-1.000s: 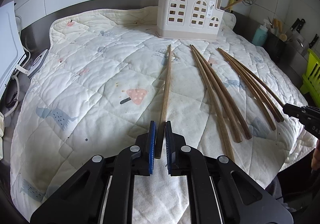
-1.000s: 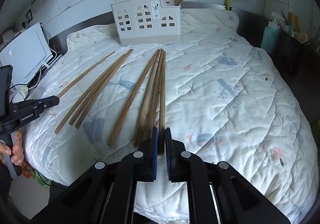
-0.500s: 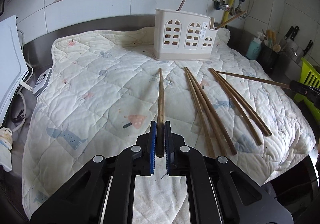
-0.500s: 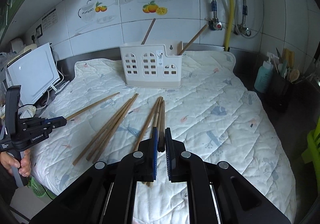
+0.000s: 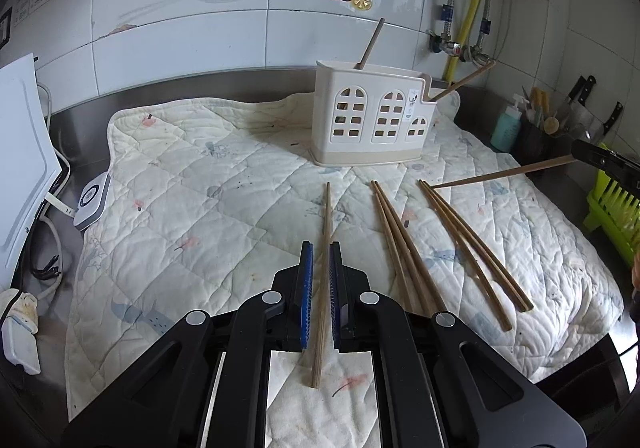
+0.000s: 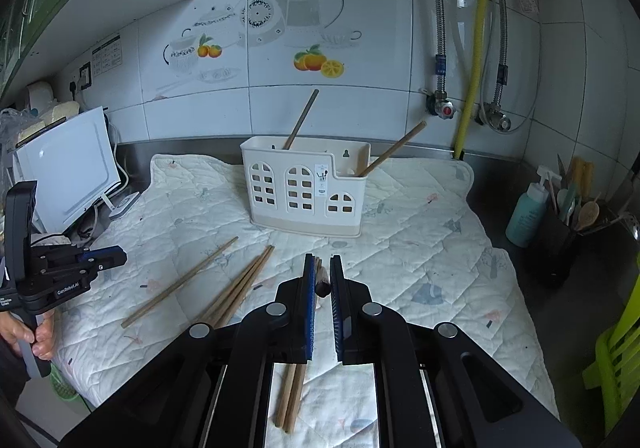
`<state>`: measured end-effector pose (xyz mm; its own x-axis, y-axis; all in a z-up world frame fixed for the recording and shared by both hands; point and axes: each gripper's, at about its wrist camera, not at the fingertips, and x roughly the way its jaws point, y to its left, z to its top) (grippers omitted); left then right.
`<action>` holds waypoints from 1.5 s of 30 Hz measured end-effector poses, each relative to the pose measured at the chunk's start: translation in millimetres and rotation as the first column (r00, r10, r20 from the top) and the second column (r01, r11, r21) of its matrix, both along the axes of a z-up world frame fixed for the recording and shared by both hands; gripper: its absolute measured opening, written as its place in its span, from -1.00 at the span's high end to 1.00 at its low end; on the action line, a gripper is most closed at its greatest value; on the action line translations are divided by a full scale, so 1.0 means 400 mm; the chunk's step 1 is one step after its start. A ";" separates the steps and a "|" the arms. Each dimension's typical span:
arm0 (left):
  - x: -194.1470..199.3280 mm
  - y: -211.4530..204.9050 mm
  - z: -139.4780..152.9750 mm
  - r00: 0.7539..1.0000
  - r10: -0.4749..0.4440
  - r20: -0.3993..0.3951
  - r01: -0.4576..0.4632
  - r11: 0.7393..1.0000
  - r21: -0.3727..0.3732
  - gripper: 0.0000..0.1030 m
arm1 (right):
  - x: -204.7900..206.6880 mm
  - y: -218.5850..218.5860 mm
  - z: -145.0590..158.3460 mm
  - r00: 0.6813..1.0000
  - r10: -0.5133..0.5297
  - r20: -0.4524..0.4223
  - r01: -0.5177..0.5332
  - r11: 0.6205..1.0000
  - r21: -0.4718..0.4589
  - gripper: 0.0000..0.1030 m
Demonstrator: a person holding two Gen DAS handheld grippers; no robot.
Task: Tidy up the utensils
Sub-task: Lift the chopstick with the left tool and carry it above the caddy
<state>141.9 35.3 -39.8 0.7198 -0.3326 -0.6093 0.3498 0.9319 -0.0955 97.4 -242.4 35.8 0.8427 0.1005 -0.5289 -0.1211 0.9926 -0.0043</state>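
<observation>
A cream utensil holder [image 5: 370, 116] [image 6: 306, 190] stands at the back of a quilted mat, with two chopsticks leaning in it. My left gripper [image 5: 321, 248] is shut on a single wooden chopstick [image 5: 325, 236] and holds it pointing toward the holder; it also shows at the left of the right wrist view [image 6: 106, 256]. My right gripper [image 6: 320, 260] is shut on another chopstick [image 6: 321, 288], seen end-on; in the left wrist view that chopstick [image 5: 504, 172] hangs above the mat from the right. Several loose chopsticks [image 5: 412, 248] [image 6: 240, 284] lie on the mat.
The white quilted mat [image 5: 200, 200] covers a steel counter. A white appliance [image 6: 72, 164] and cables sit at the left. A teal bottle [image 6: 526, 212], a dark utensil pot [image 6: 560, 244] and a green rack [image 5: 612, 208] stand at the right. Pipes run down the tiled wall.
Both grippers have risen from the mat, each lifting its chopstick clear. The right-hand chopstick now hangs in the air, away from its bundle.
</observation>
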 end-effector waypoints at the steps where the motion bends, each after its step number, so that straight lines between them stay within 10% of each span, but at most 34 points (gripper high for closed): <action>1: 0.000 0.001 -0.006 1.000 -0.005 -0.015 0.005 1.000 0.001 0.88 | 0.002 0.002 0.004 1.000 0.003 0.004 -0.003 1.000 -0.004 0.86; 15: -0.028 0.014 -0.157 0.982 -0.025 -0.188 0.033 0.999 0.039 0.56 | 0.018 0.013 0.017 1.000 0.017 0.022 -0.016 1.000 -0.011 0.86; 25: -0.017 0.000 -0.189 0.982 -0.011 -0.187 0.025 0.997 0.075 0.86 | 0.019 0.010 0.019 1.000 0.013 0.023 -0.013 1.000 -0.006 0.86; 45: 0.016 -0.041 0.054 0.998 -0.030 0.048 0.027 0.997 0.069 0.91 | 0.058 0.003 0.092 0.997 0.048 0.055 -0.047 0.999 -0.017 0.87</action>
<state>148.2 18.9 -18.3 0.7403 -0.3122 -0.5953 0.3791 0.9252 -0.0137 120.7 -241.0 72.6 0.8654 0.1329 -0.4831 -0.1670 0.9856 -0.0281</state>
